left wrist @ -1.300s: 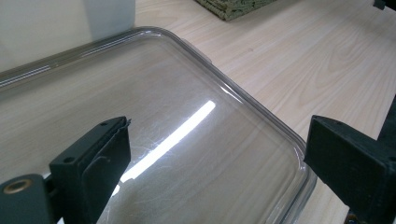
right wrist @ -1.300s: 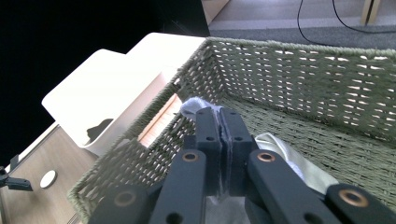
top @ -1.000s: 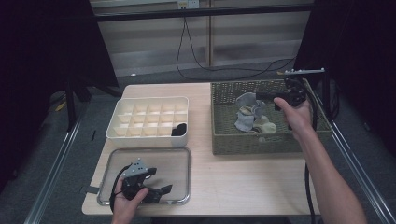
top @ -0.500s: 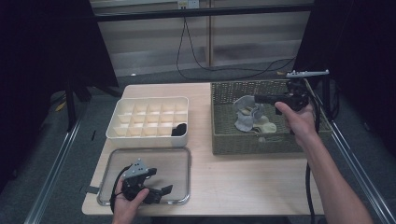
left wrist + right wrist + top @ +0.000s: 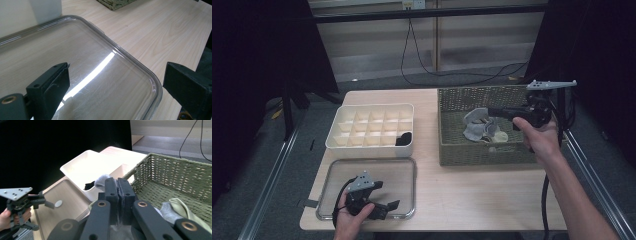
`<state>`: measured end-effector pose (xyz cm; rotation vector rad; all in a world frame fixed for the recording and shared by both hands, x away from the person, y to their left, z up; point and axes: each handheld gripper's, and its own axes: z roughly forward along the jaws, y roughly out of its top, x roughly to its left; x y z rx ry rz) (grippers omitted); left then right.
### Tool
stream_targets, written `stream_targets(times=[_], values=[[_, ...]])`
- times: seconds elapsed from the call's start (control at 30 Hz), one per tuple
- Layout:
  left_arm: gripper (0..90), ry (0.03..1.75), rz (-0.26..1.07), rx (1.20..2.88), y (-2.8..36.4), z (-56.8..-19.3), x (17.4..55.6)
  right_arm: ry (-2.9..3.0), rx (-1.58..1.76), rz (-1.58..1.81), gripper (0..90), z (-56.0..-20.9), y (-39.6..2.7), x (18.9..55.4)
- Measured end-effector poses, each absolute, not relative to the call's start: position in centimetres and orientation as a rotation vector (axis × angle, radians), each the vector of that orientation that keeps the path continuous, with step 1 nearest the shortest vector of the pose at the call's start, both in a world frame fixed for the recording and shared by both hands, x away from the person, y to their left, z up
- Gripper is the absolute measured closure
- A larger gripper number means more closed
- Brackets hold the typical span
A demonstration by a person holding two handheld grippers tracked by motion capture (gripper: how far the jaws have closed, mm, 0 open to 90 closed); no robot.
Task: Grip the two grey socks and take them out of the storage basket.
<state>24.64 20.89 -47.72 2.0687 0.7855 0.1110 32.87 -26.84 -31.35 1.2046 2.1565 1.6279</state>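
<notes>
My right gripper [image 5: 490, 113] hovers over the green wicker basket [image 5: 462, 100], shut on a grey sock [image 5: 478, 126] that hangs from its tips. In the right gripper view the jaws [image 5: 117, 183] press together on the grey sock [image 5: 101, 180], with the basket [image 5: 175, 170] behind. More socks [image 5: 501, 136] lie on the basket floor. My left gripper [image 5: 384, 204] rests low over a clear plastic lid [image 5: 402, 167] at the table's near left. Its jaws [image 5: 117, 75] stand wide open with nothing between them.
A white divided box [image 5: 372, 112] stands behind the lid, with a black sock [image 5: 403, 139] in a near-right compartment. Bare wooden table [image 5: 472, 195] lies between the lid and the basket. The surroundings beyond the table edges are dark.
My right gripper has drifted a little to the right and nearer, with the grey sock still hanging from it. The left gripper has stayed put.
</notes>
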Motion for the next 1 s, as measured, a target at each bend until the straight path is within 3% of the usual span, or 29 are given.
stream_targets(times=[0.43, 1.0], values=[[6.7, 0.737, 0.101, 2.083, 19.6, -47.5, 24.1, 2.146, 1.173, 1.663, 88.0, -30.7, -26.6, 29.6], [5.7, 0.698, 0.091, 2.048, 17.2, -47.0, 24.2, 2.208, 1.171, 1.715, 87.9, -33.1, -24.7, 25.8]])
